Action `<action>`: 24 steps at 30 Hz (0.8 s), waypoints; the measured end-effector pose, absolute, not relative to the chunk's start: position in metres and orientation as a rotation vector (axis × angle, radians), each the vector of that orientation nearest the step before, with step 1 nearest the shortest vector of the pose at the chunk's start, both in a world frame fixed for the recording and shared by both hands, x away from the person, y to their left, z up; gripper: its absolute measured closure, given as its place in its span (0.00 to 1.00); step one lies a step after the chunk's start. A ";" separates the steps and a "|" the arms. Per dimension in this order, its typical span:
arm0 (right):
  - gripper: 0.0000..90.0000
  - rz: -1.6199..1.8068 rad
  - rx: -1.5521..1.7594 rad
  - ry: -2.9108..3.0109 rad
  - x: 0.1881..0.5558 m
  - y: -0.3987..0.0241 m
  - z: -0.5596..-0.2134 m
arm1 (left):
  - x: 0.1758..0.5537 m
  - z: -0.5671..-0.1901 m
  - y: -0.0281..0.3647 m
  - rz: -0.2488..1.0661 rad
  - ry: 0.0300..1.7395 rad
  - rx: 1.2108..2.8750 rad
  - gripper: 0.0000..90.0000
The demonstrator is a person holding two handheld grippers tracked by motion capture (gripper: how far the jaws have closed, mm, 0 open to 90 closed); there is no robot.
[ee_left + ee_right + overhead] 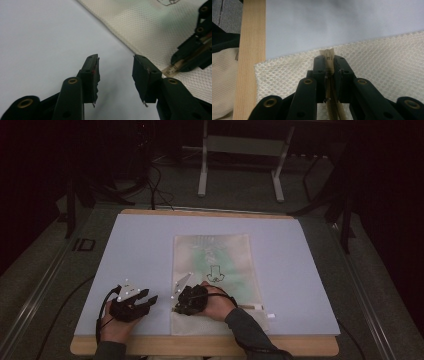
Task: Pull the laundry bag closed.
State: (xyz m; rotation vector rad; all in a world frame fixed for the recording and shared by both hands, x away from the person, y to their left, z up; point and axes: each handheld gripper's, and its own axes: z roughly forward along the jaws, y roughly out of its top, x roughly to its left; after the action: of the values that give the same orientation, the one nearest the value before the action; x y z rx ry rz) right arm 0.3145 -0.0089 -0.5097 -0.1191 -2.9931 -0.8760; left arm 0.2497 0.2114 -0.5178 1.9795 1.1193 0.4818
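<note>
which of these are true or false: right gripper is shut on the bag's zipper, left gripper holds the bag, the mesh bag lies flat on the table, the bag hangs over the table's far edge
1. The right gripper is shut on the zipper of the mesh bag. True.
2. The left gripper holds the bag. False: its jaws stand apart with nothing between them, over the bare table beside the bag.
3. The mesh bag lies flat on the table. True.
4. The bag hangs over the table's far edge. False: it lies well short of that edge, nearer the person's side.
</note>
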 end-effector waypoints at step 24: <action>0.90 -0.900 -0.134 -2.981 0.316 -0.011 -0.514 | 0.238 -0.518 0.194 0.307 0.885 2.061 0.99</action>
State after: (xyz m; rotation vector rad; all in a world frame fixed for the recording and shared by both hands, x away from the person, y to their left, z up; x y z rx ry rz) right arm 0.3160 -0.0106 -0.5136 -0.1344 -2.9809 -0.9005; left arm 0.2377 0.1938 -0.5181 2.0613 0.8852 0.3066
